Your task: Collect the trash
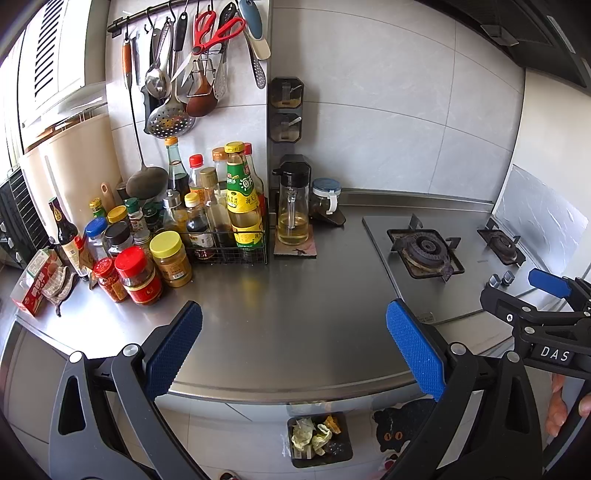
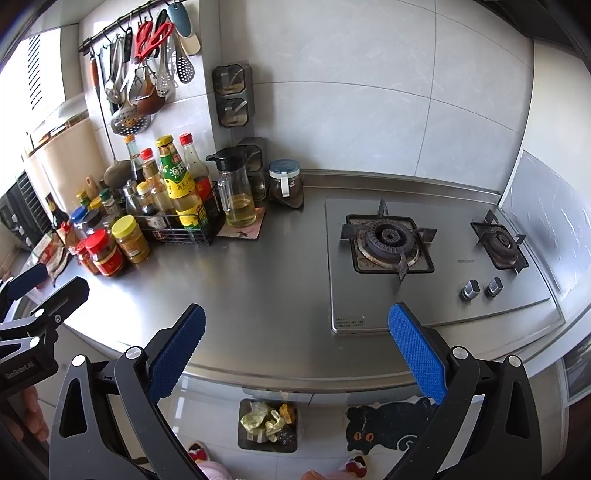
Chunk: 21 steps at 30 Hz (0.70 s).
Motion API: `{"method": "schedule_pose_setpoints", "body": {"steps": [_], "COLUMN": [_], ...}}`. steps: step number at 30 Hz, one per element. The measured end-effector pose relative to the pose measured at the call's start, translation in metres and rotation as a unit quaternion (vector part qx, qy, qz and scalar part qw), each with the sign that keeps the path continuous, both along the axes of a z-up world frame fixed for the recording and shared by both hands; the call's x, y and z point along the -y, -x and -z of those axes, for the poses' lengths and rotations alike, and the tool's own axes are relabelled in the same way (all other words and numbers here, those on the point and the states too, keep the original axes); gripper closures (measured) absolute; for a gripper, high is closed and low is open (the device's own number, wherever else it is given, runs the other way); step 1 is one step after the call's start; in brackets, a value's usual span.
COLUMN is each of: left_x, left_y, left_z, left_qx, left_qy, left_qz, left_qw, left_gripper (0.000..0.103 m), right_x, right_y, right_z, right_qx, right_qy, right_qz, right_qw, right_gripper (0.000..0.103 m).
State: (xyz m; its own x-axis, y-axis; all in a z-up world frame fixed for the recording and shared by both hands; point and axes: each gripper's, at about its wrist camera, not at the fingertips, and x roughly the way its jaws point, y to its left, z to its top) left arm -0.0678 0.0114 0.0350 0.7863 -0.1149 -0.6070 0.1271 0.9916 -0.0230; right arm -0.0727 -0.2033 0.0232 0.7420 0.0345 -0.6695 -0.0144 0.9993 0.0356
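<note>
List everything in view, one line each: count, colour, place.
Trash bin: one, dark, on the floor below the counter edge, holding crumpled yellow-green scraps.
Counter: one, steel.
Gas hob: one, steel, two burners, right side.
Condiment bottles and jars: many, mixed colours, back left.
Oil dispenser: one, clear, black top, beside them.
Hanging utensils: several, wall rail; red scissors among them.
Cat mat: one, black, floor.
Left claw: blue pads, open, empty.
Right claw: blue pads, open, empty.
</note>
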Motion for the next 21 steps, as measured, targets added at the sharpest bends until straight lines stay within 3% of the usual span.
{"method": "schedule_pose_setpoints", "body": {"steps": [21], "left_x": [-0.0012], "left_y": [-0.0009], "left_z": [-0.0001], "left_qx": [-0.001], "left_qy": [0.003], "left_qz": [-0.003], "left_qw": [1.0], "left_gripper": [0.008], "right_x": [0.001], "right_y": [-0.0021], "right_z": [-0.0005], "right_qx": [0.001], "right_qy": [0.004], "right_qz": [-0.002], "right_qw": [1.0], "right_gripper": [0.003]}}
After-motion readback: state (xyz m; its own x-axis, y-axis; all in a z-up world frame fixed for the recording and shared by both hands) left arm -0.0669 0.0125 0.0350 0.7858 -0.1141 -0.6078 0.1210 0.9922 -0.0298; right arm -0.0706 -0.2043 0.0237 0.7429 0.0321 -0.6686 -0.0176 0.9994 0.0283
